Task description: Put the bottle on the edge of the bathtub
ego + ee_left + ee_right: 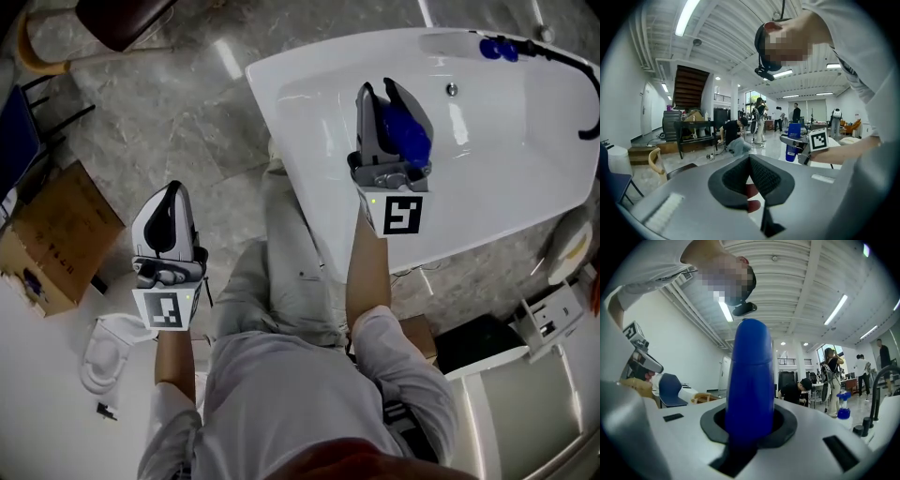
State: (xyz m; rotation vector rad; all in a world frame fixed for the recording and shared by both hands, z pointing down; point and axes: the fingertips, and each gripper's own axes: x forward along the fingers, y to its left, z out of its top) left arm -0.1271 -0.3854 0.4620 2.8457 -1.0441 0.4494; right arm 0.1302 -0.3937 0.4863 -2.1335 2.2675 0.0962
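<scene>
A blue bottle (409,133) is clamped between the fingers of my right gripper (382,98), which hovers over the basin of the white bathtub (314,202). In the right gripper view the bottle (750,380) rises straight up out of the dark pads (787,425), tilted slightly. My left gripper (173,192) is off to the left over the stone floor, shut with nothing in it. In the left gripper view its pads (768,180) meet, and the bottle (792,143) shows in the distance in the other gripper.
A blue spray bottle (497,47) and a black tap with a hose (574,70) sit at the tub's far end. A cardboard box (52,234) and a white object (103,349) lie on the floor at the left. Several people stand in the background (759,119).
</scene>
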